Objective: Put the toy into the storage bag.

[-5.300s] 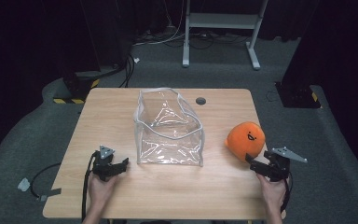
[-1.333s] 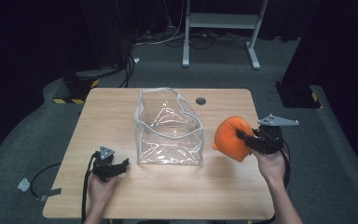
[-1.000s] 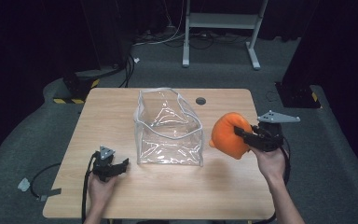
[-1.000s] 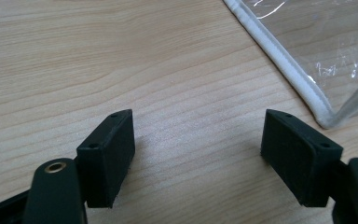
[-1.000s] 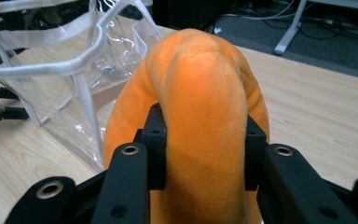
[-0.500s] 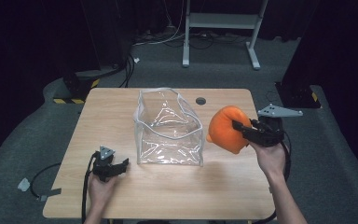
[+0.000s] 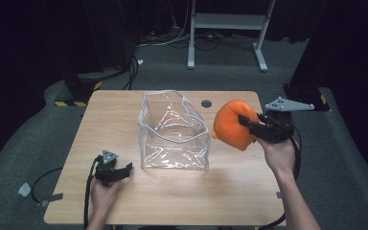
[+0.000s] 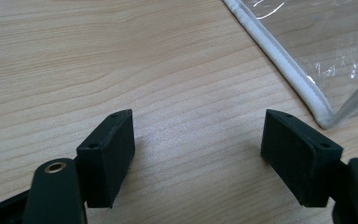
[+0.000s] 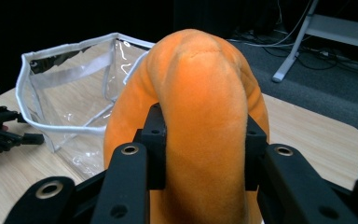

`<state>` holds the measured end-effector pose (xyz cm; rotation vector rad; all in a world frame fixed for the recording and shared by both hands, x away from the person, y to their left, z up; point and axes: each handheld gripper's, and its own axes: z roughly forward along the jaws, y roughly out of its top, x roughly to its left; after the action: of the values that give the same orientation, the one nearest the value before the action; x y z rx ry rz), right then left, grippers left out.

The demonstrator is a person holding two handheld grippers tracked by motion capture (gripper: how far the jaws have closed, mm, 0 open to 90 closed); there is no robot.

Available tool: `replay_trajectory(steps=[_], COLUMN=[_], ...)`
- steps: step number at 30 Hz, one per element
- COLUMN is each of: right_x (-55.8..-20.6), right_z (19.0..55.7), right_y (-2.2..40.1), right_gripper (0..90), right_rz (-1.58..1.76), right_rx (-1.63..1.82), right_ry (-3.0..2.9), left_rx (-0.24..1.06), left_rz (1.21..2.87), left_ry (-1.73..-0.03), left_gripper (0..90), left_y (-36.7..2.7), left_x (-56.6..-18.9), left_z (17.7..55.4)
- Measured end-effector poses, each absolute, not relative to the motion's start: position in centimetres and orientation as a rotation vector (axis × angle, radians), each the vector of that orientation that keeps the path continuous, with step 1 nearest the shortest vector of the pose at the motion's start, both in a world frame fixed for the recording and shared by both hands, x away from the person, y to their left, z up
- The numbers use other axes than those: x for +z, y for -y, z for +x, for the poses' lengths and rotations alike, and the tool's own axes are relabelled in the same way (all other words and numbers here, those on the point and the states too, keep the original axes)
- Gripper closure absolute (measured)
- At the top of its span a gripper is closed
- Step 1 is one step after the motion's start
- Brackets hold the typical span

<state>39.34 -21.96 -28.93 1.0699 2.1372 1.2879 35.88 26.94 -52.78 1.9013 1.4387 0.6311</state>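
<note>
1. The right gripper (image 7: pixel 249 123) has its black jaws pinched into an orange plush toy (image 7: pixel 232 123). In the right gripper view the soft fabric (image 9: pixel 200 116) bulges up between and over the two pads, so the hold looks firm.
2. The toy now hangs in the air above the table's (image 7: pixel 124 110) right side, just right of the clear bag (image 7: pixel 172 132) and about level with its rim. A few seconds back it sat on the wood near the right edge, with this gripper beside it; since then the hand has lifted it and carried it toward the bag.
3. The left gripper (image 7: pixel 117 171) rests on the table near the front left, jaws spread wide with nothing between them. In the left gripper view only bare wood lies between the pads (image 8: pixel 107 156), and the bag's white-trimmed corner (image 8: pixel 303 88) sits just beyond. This hand has not moved.
4. The bag stands upright at the table's centre, mouth open and empty.
5. Judgement: the pick-up is done. What remains is to bring the toy over the open mouth and lower it in; the floppy wall may need steadying.
</note>
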Motion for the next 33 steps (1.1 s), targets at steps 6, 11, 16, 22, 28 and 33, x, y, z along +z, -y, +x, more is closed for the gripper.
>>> replay_trajectory(steps=[6, 11, 16, 22, 28, 33], right_x=[-28.0, -27.4, -26.9, -26.2, -25.8, -25.6], right_z=[39.5, 39.7, 39.8, 40.0, 40.2, 40.7], right_y=[21.4, 20.8, 20.1, 19.3, 18.5, 17.6], right_gripper=[64.6, 64.6, 64.6, 64.6, 64.6, 64.6], right_rz=[1.044, 1.039, 1.015, 0.995, 0.976, 0.966], right_rx=[1.314, 1.339, 1.360, 1.370, 1.376, 1.375], right_ry=[-2.139, -2.153, -2.160, -2.170, -2.180, -2.196], left_rx=[0.627, 0.629, 0.630, 0.630, 0.630, 0.630], left_rz=[1.899, 1.900, 1.901, 1.903, 1.902, 1.904], left_ry=[-1.439, -1.439, -1.438, -1.438, -1.437, -1.437], left_gripper=[25.6, 25.6, 25.5, 25.4, 25.4, 25.3], left_y=[-27.0, -26.9, -26.9, -26.9, -26.9, -26.9], left_x=[-52.8, -52.8, -52.8, -52.8, -52.8, -52.8], left_z=[35.9, 35.9, 35.9, 35.9, 35.9, 35.9])
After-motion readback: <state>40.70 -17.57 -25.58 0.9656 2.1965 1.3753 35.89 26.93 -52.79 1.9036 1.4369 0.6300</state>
